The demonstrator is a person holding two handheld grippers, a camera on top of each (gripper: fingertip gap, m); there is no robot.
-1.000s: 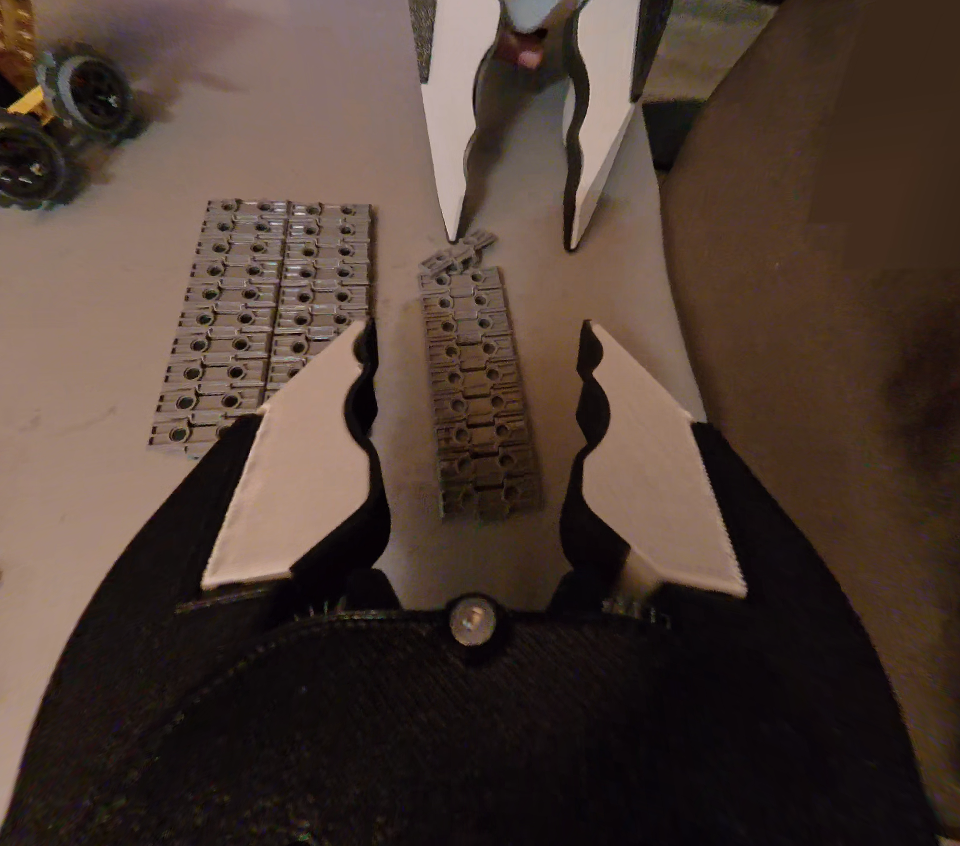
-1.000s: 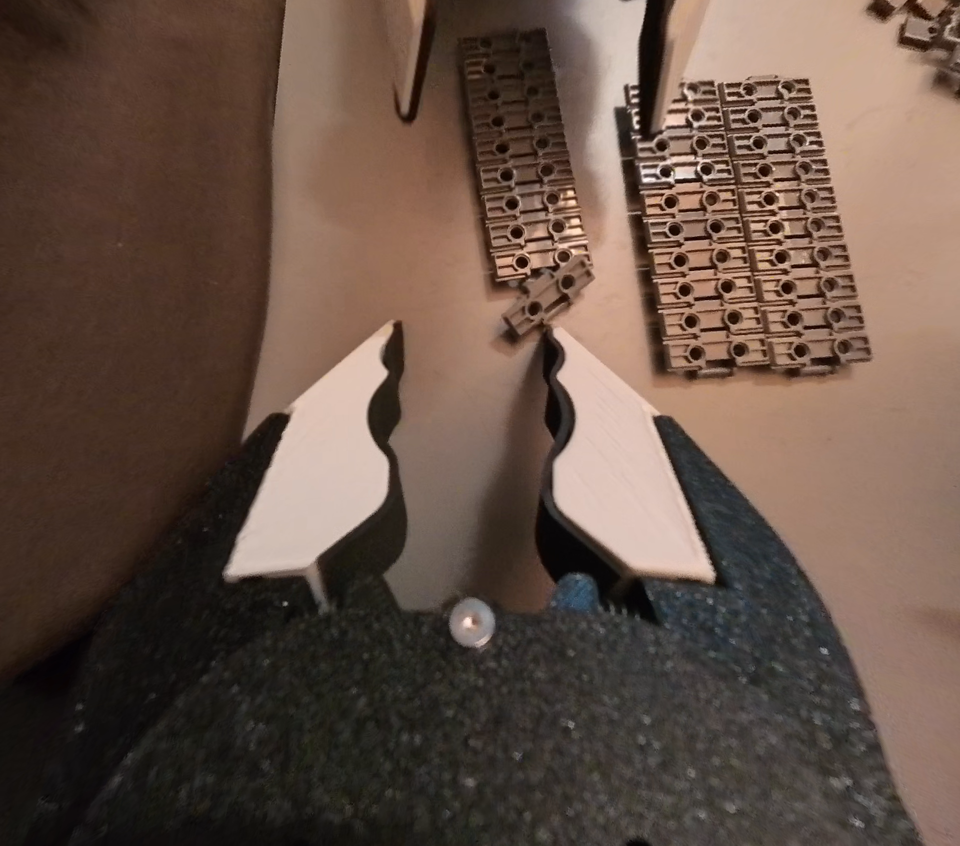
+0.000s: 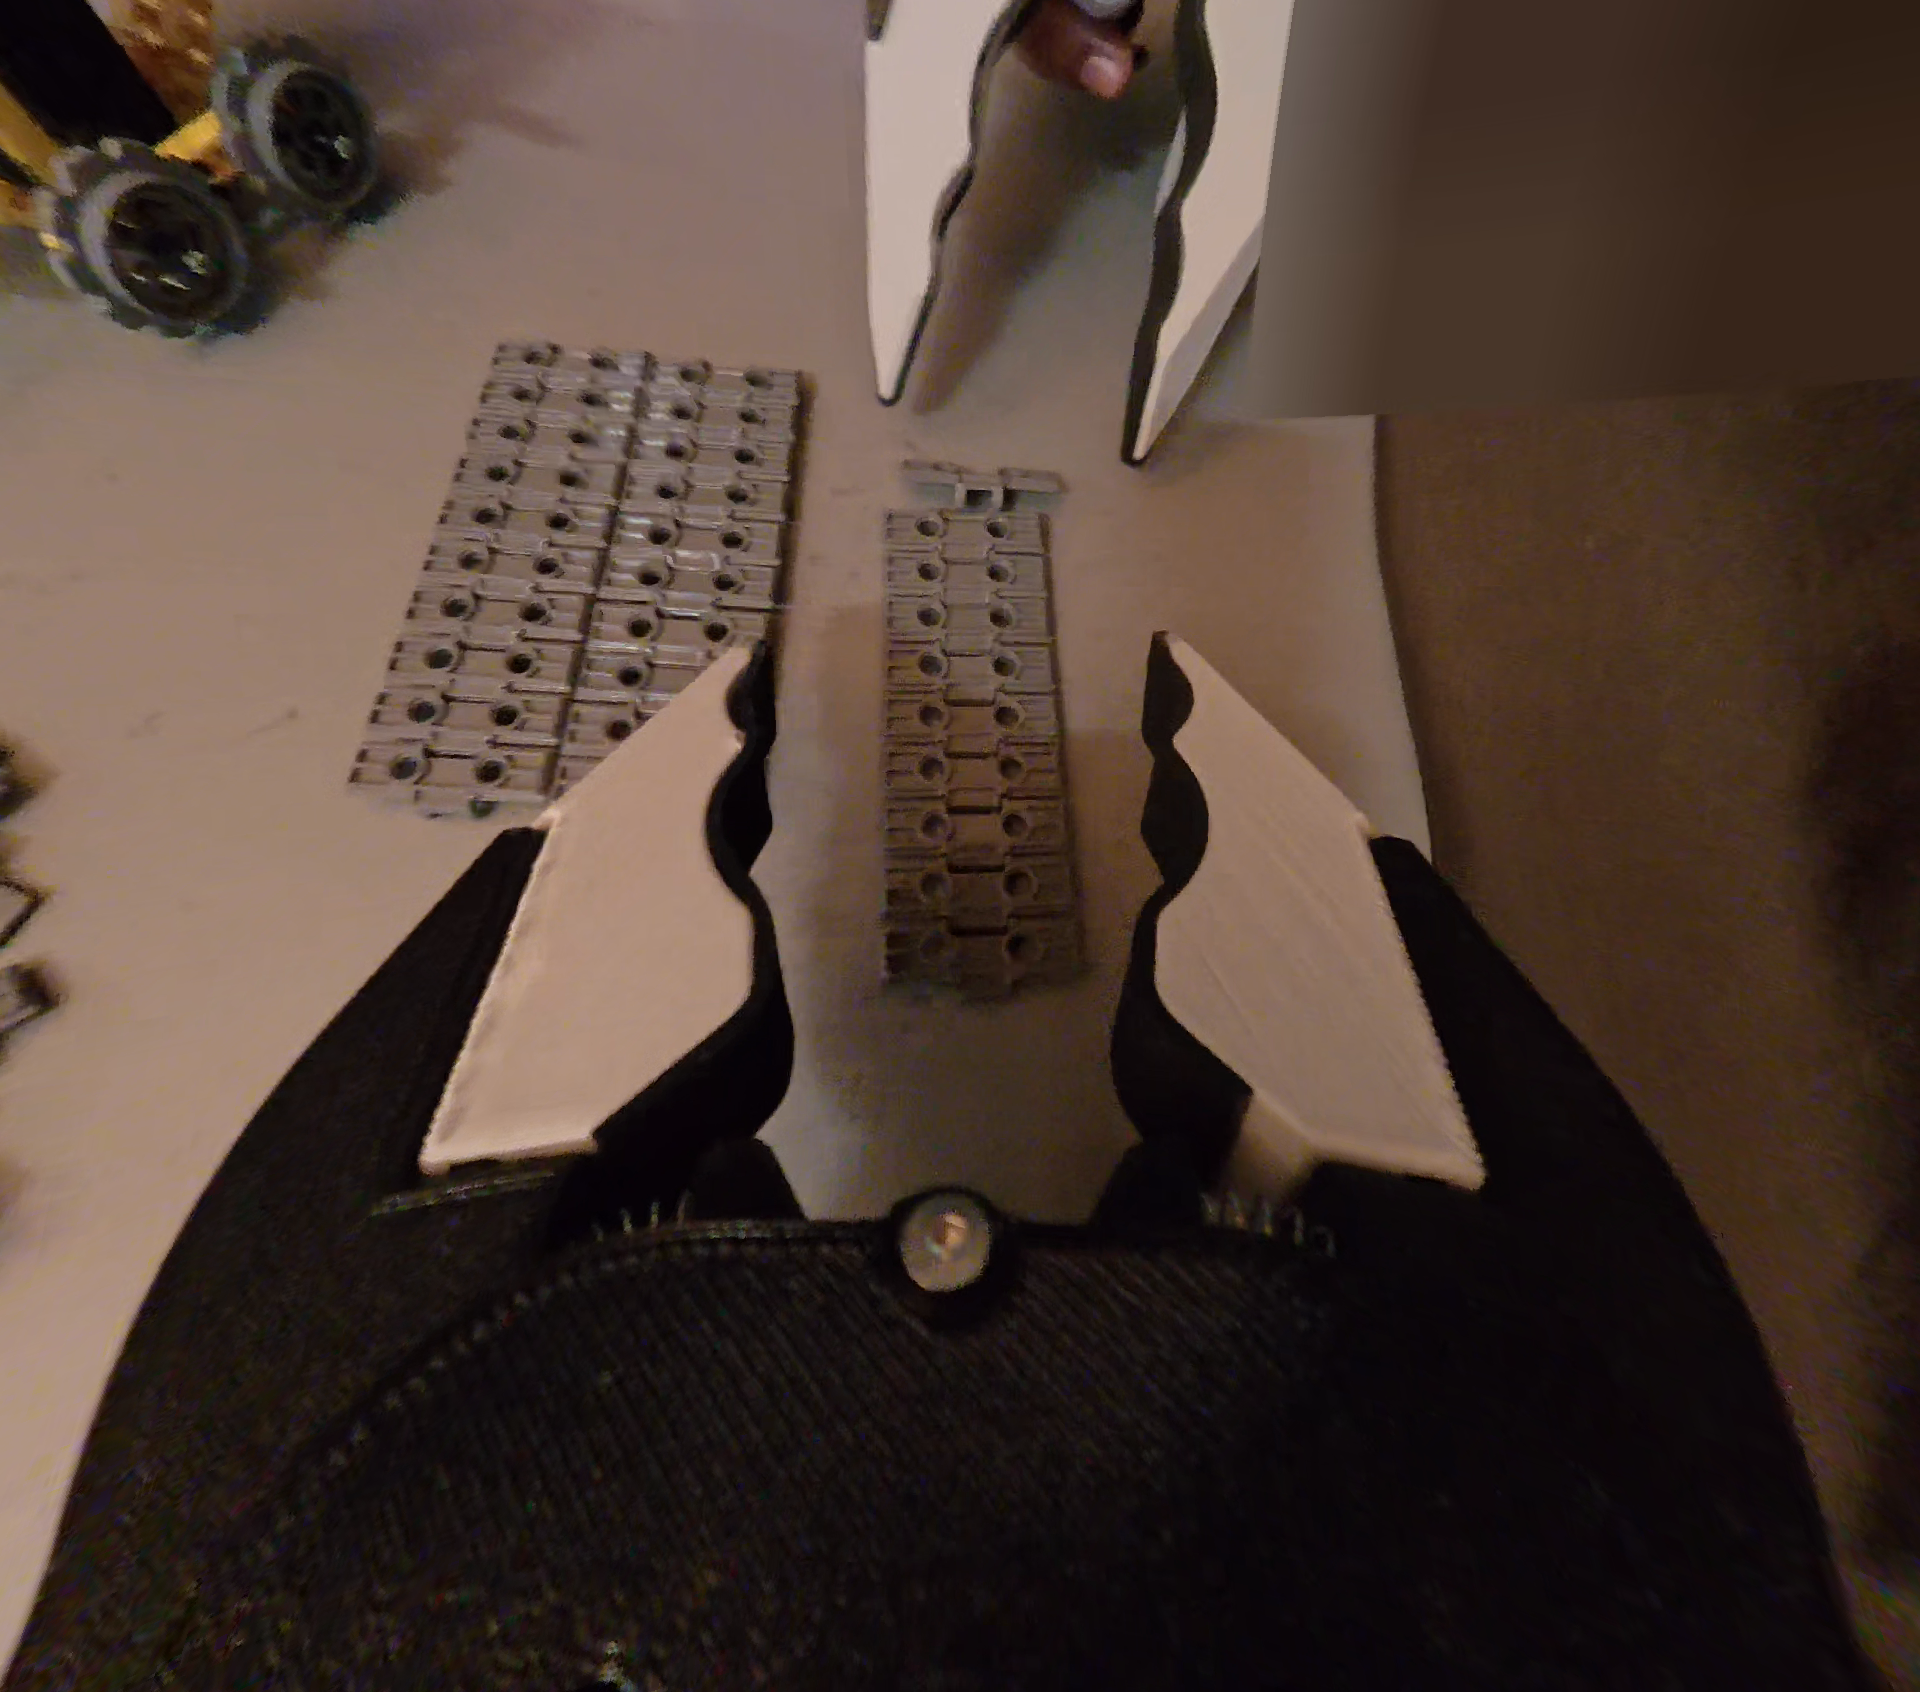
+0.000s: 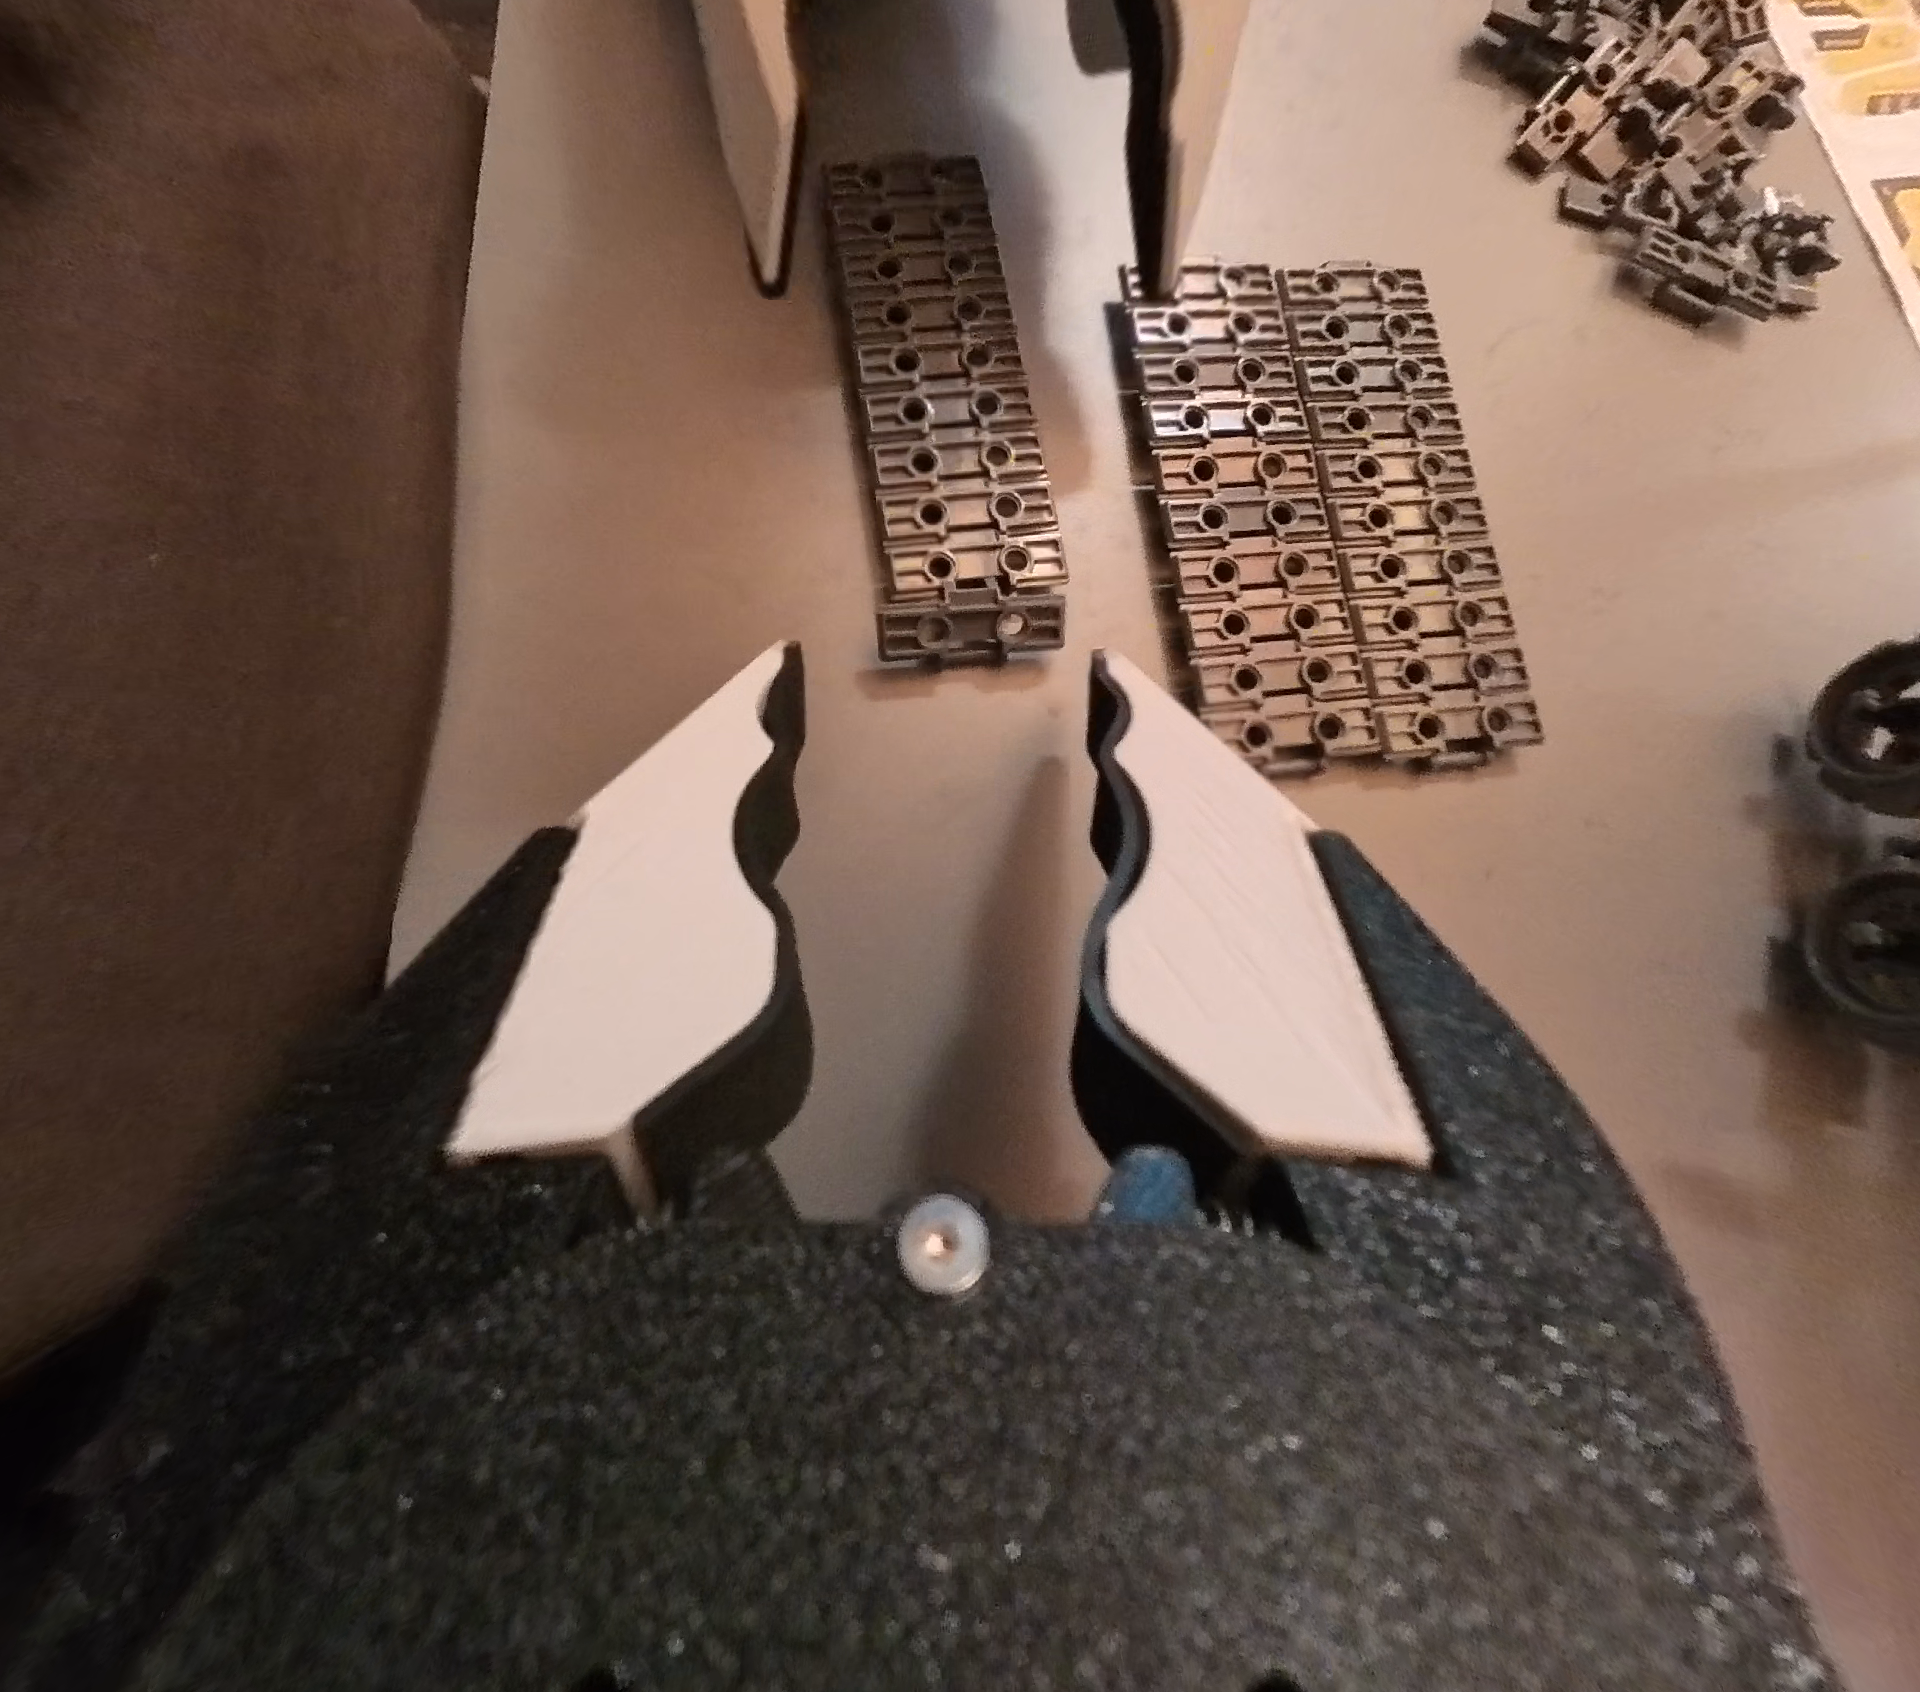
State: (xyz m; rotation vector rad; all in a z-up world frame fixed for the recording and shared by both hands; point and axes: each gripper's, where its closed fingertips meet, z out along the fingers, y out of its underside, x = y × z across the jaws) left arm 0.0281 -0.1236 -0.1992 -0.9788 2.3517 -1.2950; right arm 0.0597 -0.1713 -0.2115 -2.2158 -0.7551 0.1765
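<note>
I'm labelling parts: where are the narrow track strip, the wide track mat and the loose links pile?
narrow track strip (image 3: 971,749), left wrist view, mid-length.
wide track mat (image 4: 1340,530), right wrist view, centre seam.
loose links pile (image 4: 1652,94), right wrist view, heap's middle.

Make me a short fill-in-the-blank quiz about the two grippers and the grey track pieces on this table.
1. Both the left gripper and the right gripper are ____.
2. The narrow track strip lies between the ____ gripper's fingers.
3. The wide track mat is ____ strips across.
4. The loose links pile is seen in the ____ wrist view.

Missing words: open; left; two; right
</note>
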